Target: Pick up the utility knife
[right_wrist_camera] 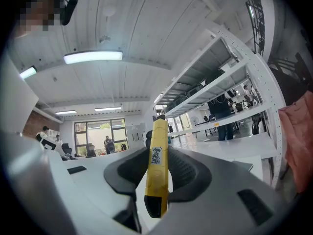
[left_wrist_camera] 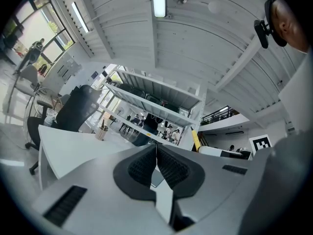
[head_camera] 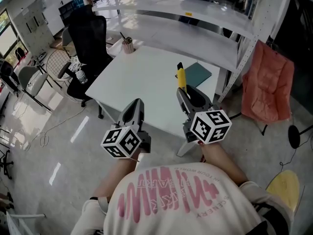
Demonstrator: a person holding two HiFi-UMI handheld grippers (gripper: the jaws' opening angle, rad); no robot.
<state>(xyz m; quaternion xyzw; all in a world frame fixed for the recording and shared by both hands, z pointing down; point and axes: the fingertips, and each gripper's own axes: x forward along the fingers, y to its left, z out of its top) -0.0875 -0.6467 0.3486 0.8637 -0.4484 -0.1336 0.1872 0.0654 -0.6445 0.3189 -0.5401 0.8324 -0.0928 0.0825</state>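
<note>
The pads (right_wrist_camera: 187, 173) of my right gripper (right_wrist_camera: 159, 153) are pinching the yellow utility knife (right_wrist_camera: 157, 163) by its rear half, leaving its nose jutting forward, seemingly clear of the white table (head_camera: 142, 82). I am holding that arm level. My left gripper (left_wrist_camera: 156, 154) is idling alongside, jaws pressed together on nothing.

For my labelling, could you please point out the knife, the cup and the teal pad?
knife (right_wrist_camera: 157, 165): right gripper view, yellow body.
cup (head_camera: 128, 46): head view, side wall.
teal pad (head_camera: 198, 74): head view, top face.
</note>
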